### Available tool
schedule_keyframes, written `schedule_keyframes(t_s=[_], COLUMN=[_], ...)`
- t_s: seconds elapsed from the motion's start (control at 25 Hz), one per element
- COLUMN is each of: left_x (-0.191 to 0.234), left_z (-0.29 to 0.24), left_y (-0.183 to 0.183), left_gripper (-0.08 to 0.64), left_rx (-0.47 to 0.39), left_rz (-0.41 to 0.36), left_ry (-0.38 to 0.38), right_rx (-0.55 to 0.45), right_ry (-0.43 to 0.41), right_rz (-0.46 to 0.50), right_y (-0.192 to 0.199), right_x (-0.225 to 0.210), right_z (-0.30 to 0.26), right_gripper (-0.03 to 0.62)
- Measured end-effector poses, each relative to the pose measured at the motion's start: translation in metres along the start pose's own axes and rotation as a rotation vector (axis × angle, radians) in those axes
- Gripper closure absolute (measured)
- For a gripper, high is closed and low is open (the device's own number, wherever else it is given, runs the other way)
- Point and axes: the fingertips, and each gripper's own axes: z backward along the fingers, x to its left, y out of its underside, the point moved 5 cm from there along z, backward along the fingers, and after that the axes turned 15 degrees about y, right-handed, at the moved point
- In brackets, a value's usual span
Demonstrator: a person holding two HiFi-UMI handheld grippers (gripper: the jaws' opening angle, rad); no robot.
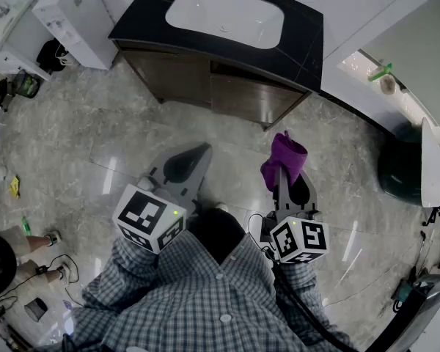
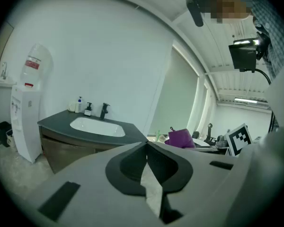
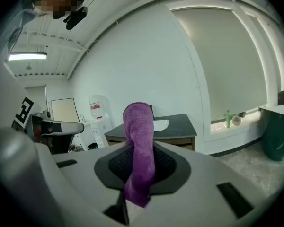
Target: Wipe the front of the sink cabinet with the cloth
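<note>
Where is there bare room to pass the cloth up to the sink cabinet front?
The floor between the cloth and the sink cabinet lies bare. Crowded: the left edge by the water dispenser, and the right by the green bin.

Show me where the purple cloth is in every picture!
Head view: the purple cloth is right of centre, pinched in the right gripper.
Left gripper view: the cloth looks small, right of centre, past the jaws.
Right gripper view: the cloth is in the middle, standing up between the jaws.
Shared landmark: the white sink shows in all three.
</note>
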Motion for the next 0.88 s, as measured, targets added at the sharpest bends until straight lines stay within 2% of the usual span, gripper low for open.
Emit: schedule_keyframes(t_s=[0.88], left_x=[-0.018], left_z=[-0.02], left_y=[0.006], left_gripper=[0.549], left_rx=[0.016], left_rz=[0.002], left_ry=[-0.014], right_rx=[0.005], right_ry=[0.003], right_rz=[-0.024], right_y=[0.0], right_x=[-0.029], right_z=[0.001], right_gripper=[0.515])
